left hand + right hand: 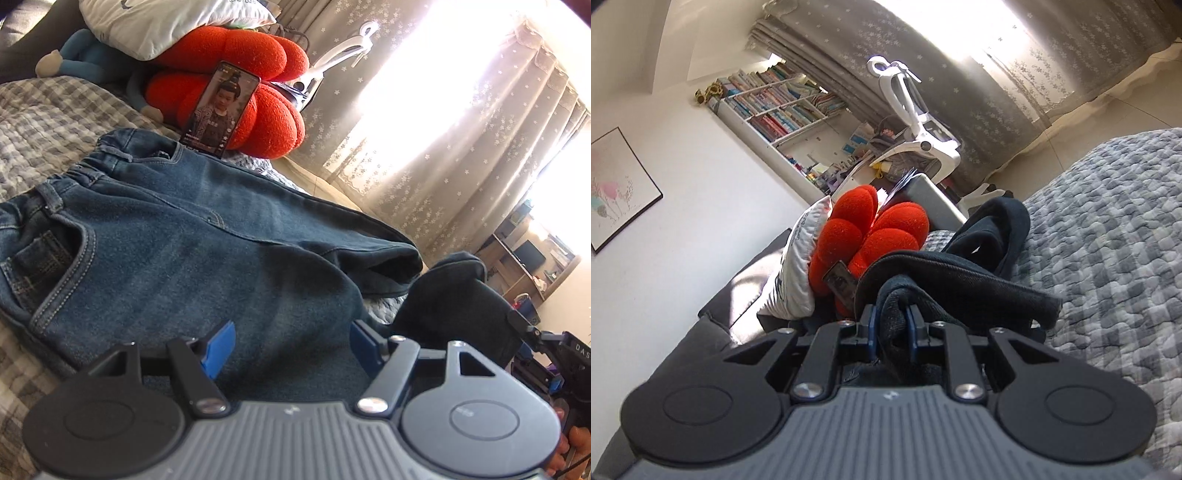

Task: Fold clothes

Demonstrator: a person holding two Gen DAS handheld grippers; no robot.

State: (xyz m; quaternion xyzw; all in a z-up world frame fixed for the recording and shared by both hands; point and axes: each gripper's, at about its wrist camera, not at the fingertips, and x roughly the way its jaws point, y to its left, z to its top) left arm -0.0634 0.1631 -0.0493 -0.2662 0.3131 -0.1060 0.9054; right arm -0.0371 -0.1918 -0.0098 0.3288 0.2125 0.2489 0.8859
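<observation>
Between the right gripper's [892,326] blue pads a bunched fold of dark denim is pinched, the jaws drawn narrow on it, so the leg end of the jeans [177,236] rises off the quilt [1108,236] in a loose loop. That hold looks meant to carry the hem back over the rest of the garment for a lengthwise fold. The left gripper [291,350] hangs low over the thigh of the jeans with its jaws wide and nothing between its pads [221,347]; it seems ready to pin or smooth the cloth while the other end travels.

Most of the jeans lie flat on the checked quilt of the bed. Their long axis runs from the waistband, at the left of the left wrist view, to the lifted leg end at the right, near the right gripper. Beyond the waistband a phone [221,110] leans against a red cushion [269,110].
</observation>
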